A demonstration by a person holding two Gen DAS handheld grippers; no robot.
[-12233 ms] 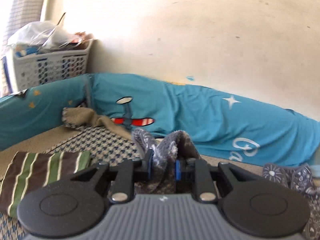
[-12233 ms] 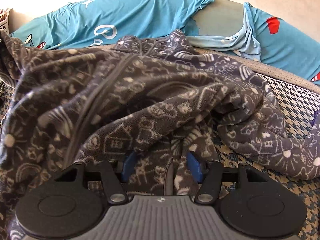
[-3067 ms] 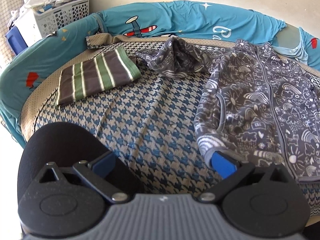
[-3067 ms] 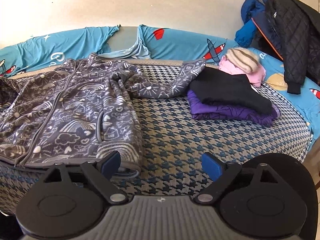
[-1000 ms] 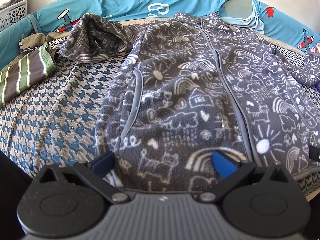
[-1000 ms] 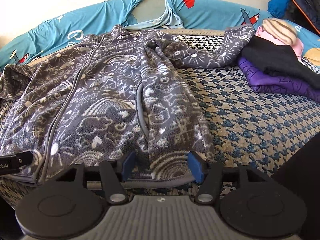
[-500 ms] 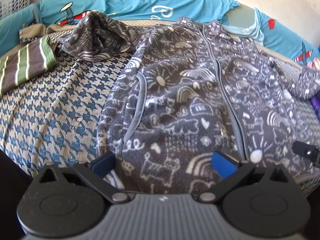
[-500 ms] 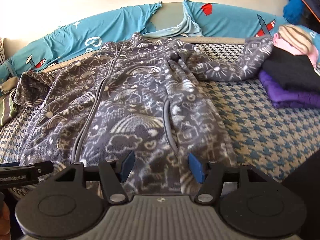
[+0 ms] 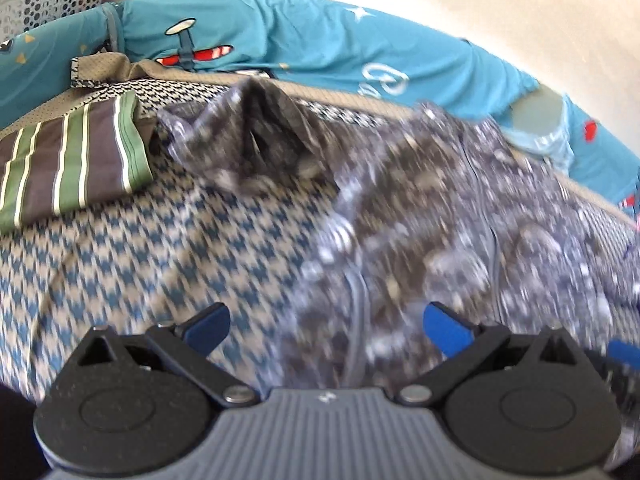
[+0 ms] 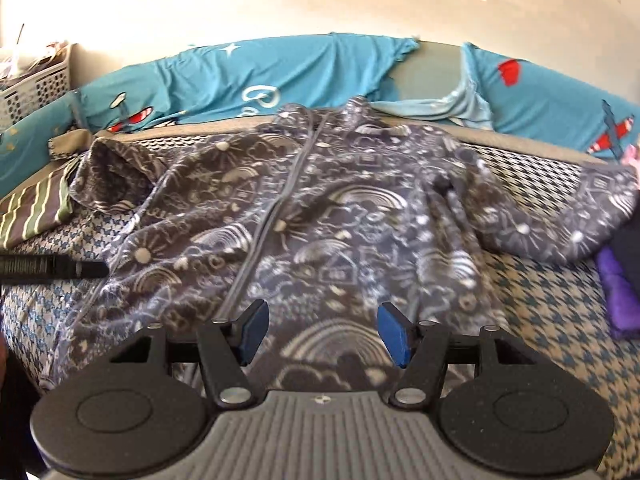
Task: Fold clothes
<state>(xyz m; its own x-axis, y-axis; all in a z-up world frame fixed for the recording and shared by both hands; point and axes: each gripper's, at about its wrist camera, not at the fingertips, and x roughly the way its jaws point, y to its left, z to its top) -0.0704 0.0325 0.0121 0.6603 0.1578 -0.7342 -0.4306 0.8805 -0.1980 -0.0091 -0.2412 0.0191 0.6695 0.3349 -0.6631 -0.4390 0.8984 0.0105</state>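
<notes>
Houndstooth bedding [image 10: 560,320] in blue and tan covers the bed that carries everything, and the grey patterned fleece jacket [image 10: 320,220] lies on it zip-up, spread nearly flat. Nearest the jacket's hem, the right tongs [image 10: 320,336] hover just above the lower right front panel, blue pads spread with nothing pinched between them. The left tongs [image 9: 326,332] stand wider apart over the jacket's left edge, one pad above bare bedding and one above fleece, also gripping nothing; that view is blurred.

The step in hand looks like squaring the jacket before the first fold. It would go best if each pair of tongs takes a sleeve or side seam cleanly, catching all layers at an edge instead of mid-panel, and lifts evenly.

Farther from the hem, the left sleeve [image 10: 116,176] lies bunched beside a striped folded garment [image 10: 36,208], and the right sleeve [image 10: 560,224] stretches toward purple folded clothes [image 10: 620,296]. Beyond the collar runs a teal bumper [image 10: 300,76].
</notes>
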